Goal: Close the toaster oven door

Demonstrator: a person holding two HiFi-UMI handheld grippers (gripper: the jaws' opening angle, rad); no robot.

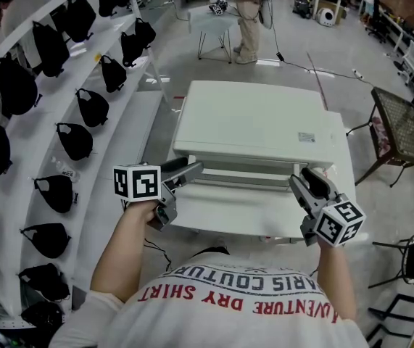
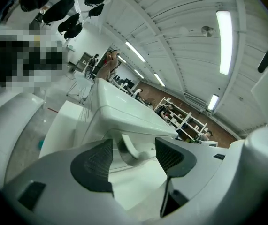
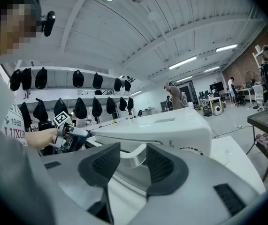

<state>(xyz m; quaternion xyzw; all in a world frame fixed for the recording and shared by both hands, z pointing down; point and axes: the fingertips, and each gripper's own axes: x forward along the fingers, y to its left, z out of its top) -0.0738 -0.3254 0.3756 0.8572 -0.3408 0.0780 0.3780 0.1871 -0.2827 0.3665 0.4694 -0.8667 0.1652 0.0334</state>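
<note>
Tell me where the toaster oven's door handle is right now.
In the head view, the door handle runs along the toaster oven's front, one end inside the left claw, the other inside the right claw.

Toaster oven (image 1: 254, 125) wht; marker cube (image 1: 137, 182) blk/wht squares; shirt (image 1: 214, 307) wht, red lettering.

The toaster oven (image 1: 257, 125) looks smooth, glossy white, its handle (image 3: 130, 158) shiny metal.
</note>
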